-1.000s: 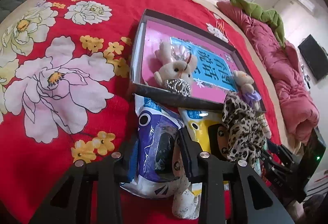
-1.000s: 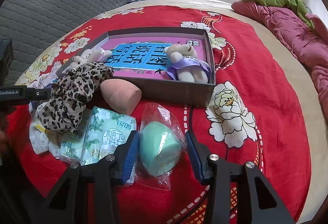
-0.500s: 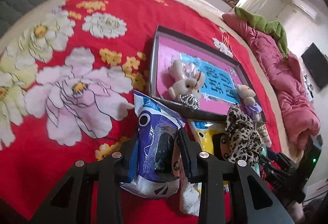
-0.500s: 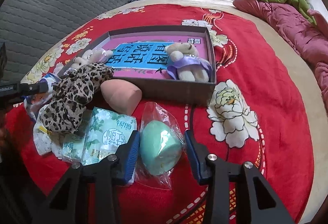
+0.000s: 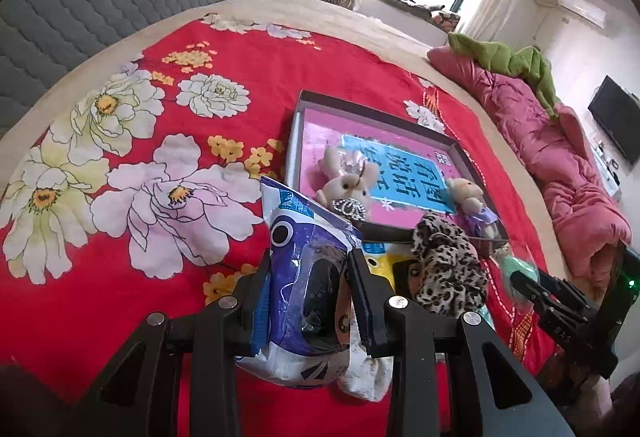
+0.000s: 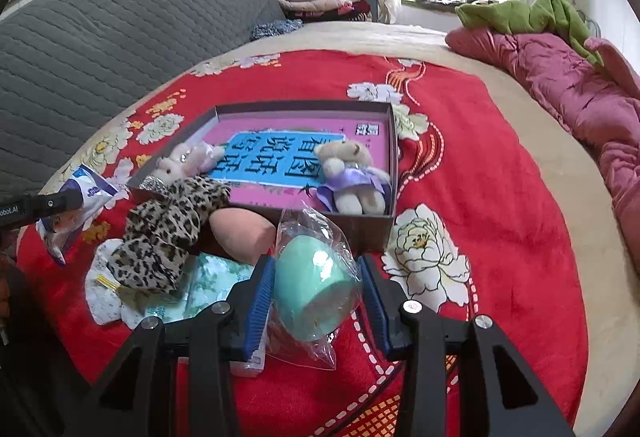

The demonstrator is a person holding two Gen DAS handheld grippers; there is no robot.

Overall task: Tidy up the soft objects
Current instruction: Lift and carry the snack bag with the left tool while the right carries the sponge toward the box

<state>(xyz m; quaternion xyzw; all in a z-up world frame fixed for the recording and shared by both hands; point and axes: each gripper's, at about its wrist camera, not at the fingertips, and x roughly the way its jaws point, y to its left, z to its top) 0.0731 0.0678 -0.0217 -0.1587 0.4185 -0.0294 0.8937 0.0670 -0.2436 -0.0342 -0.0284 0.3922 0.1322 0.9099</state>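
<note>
The left gripper (image 5: 308, 295) is squeezing a blue and white bag (image 5: 298, 277). The bag fills the gap between the two fingers and sticks out past their tips. Off to the left of this gripper there is only the red blanket (image 5: 132, 165) with big flowers on it. Straight ahead of the tips, a bit farther away, lies a flat box (image 5: 296, 141) with a pink floor. A little bunny toy (image 5: 346, 183) lies in the near part of the box. A small bear (image 5: 470, 197) in a purple dress lies in the box too, more to the right. Just to the right of the gripper sits a leopard-print scrunchie (image 5: 448, 269), on top of a yellow packet (image 5: 386, 263).

The right gripper (image 6: 318, 295) is pinching a clear bag (image 6: 316, 277) with a green sponge (image 6: 312, 285) inside. Its blue pads press on both sides of the bag. To the left of it lie the scrunchie (image 6: 168, 233), a white cloth (image 6: 102, 297) and a green tissue pack (image 6: 210, 283). Just ahead and a bit left is a peach sponge (image 6: 242, 235), close to the wall of the box (image 6: 348, 233). The bear (image 6: 348, 179) sits in the box corner straight ahead of this gripper, and the bunny (image 6: 180, 167) is at the other end. Far left, the other gripper's finger (image 6: 40, 205) holds the blue bag (image 6: 76, 207) up.
</note>
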